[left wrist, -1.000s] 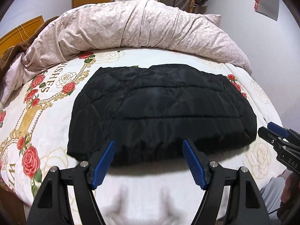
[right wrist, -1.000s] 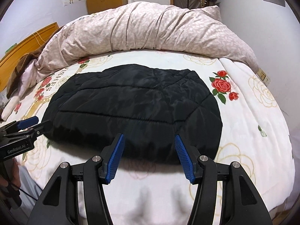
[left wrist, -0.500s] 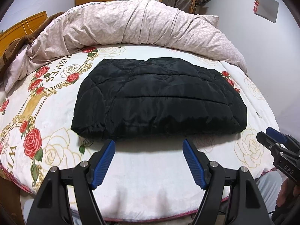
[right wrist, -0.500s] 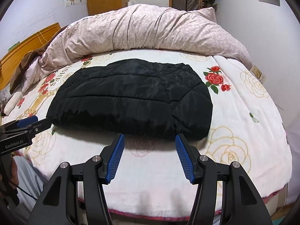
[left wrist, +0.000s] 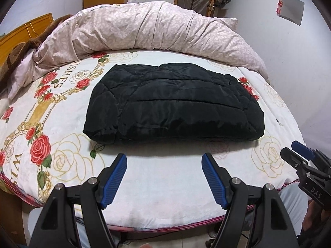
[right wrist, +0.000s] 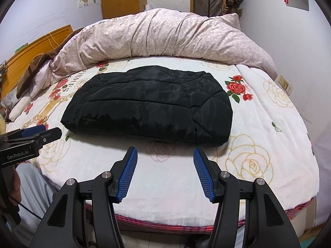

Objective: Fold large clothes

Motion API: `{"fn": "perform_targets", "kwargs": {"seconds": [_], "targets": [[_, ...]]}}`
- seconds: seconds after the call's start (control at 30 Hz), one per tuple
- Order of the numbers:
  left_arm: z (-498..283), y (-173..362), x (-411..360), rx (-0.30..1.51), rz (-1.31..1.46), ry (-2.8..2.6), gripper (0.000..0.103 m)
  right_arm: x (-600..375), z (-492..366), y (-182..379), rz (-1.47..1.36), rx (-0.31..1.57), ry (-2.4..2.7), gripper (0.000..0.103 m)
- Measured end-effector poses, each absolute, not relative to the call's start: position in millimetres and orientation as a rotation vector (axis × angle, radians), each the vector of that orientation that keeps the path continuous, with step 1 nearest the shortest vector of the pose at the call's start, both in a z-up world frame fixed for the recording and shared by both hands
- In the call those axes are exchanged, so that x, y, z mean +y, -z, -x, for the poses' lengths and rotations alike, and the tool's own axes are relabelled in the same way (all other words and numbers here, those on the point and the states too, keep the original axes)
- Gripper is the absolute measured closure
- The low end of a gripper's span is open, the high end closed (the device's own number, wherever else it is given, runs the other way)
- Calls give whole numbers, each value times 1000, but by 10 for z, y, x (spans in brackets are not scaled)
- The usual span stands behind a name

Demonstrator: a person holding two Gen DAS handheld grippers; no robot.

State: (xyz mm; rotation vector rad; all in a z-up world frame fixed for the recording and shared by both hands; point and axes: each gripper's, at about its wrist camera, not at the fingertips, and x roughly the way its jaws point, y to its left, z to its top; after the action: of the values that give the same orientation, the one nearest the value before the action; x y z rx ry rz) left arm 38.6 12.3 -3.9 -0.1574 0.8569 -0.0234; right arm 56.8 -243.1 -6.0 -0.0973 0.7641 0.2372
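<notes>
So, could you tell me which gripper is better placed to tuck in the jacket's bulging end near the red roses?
Right, probably. The right gripper sits open nearer that end of the jacket; the left gripper faces the middle, further off.

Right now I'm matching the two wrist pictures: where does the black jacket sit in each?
Left wrist: the black jacket lies folded at centre, beyond the open jaws.
Right wrist: the jacket sits centre, slightly left.
Shared landmark: the pink duvet heaped along the far side of the bed.
</notes>
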Motion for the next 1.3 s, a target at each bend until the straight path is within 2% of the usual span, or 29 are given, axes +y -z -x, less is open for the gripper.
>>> {"fn": "perform_targets", "kwargs": {"seconds": [0.2,0.6,0.77,1.1,1.3], "targets": [[-355,65,121,872,158,22,26,-2460,-539,76,94,766,-228,41],[-539,186,306,904,230,16,26,-2679,-753,155,53,783,-204,41],[-737,257,556,871,236,-44,26,-2981,-1093,270,-11,808,-163,33],[-1468,544,1170,874,246,-154,22,-3543,-2039,625,-151,874,-106,33],[-1896,924,1610,947,341,-208,22,-3682,-2499,865,-215,944,-115,33]]}}
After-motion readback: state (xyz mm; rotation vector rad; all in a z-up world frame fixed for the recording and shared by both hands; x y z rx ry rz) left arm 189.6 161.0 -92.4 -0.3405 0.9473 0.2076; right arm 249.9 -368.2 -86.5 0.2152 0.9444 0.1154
